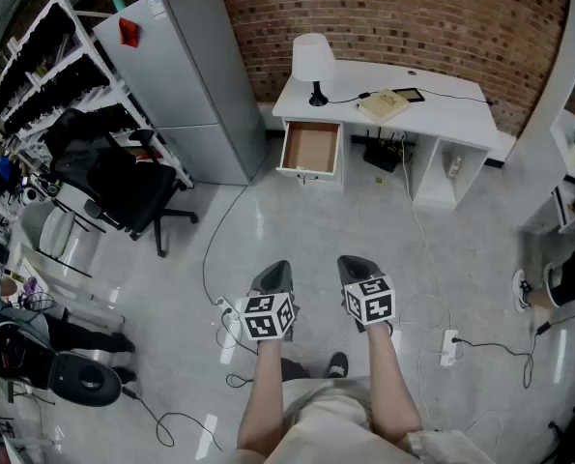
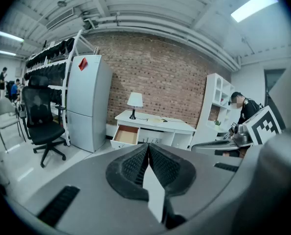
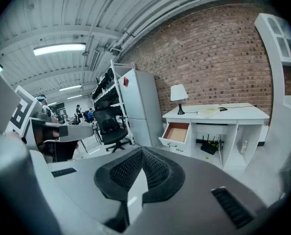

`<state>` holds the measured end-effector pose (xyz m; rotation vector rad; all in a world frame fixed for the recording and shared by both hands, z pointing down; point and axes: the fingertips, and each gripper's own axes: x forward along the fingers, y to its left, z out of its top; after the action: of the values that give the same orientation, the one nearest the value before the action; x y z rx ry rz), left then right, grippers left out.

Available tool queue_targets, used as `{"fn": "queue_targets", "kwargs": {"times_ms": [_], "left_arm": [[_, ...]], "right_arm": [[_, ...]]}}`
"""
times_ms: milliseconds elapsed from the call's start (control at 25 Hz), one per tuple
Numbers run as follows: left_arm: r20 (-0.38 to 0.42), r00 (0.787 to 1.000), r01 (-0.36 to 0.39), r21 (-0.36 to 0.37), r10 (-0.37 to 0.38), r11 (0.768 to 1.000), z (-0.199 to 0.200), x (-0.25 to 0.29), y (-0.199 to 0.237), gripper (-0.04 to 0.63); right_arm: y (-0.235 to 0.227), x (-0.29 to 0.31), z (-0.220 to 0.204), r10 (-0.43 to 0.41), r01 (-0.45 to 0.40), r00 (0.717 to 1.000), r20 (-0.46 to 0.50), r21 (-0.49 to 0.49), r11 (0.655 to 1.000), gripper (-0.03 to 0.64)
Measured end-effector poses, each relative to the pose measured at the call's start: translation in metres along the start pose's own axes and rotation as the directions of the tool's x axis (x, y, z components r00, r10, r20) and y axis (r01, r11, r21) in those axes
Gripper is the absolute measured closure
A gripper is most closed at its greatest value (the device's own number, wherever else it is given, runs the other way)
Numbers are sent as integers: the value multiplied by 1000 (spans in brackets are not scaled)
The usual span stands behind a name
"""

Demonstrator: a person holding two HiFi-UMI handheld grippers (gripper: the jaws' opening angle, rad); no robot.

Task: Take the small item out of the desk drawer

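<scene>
The left gripper, low in the frame just left of centre, has its fingers pressed together with nothing between them. The right gripper, just beside it, likewise shows fingers closed and empty. Both are well apart from the white table at upper centre. Its drawer stands pulled open, and any small item inside cannot be made out.

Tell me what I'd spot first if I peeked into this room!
The white desk against the brick wall jumps out, with its drawer pulled open and a white lamp on top. Up close, the left gripper and right gripper point toward it, both shut and empty. A tall grey fridge stands just left of the desk.
</scene>
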<state>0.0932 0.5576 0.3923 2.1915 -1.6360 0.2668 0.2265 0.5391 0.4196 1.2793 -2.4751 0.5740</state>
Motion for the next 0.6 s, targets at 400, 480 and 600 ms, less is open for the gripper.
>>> {"fn": "queue_targets", "kwargs": {"times_ms": [400,480,600], "left_arm": [[6,1000,-15,31,15,999,3,11,-6,578],[9,1000,-23,26,23,999,5,10,0,578],[8,999,-33,26,33,999,8,8,9,578]], "right_arm": [[-20,0,9,3,-3,1000,20,-13,1000,592],[-23,-1,18,5,-5,998,66,8,1000,592],[-26,-4,31,35,-43,991,130,58,997,592]]}}
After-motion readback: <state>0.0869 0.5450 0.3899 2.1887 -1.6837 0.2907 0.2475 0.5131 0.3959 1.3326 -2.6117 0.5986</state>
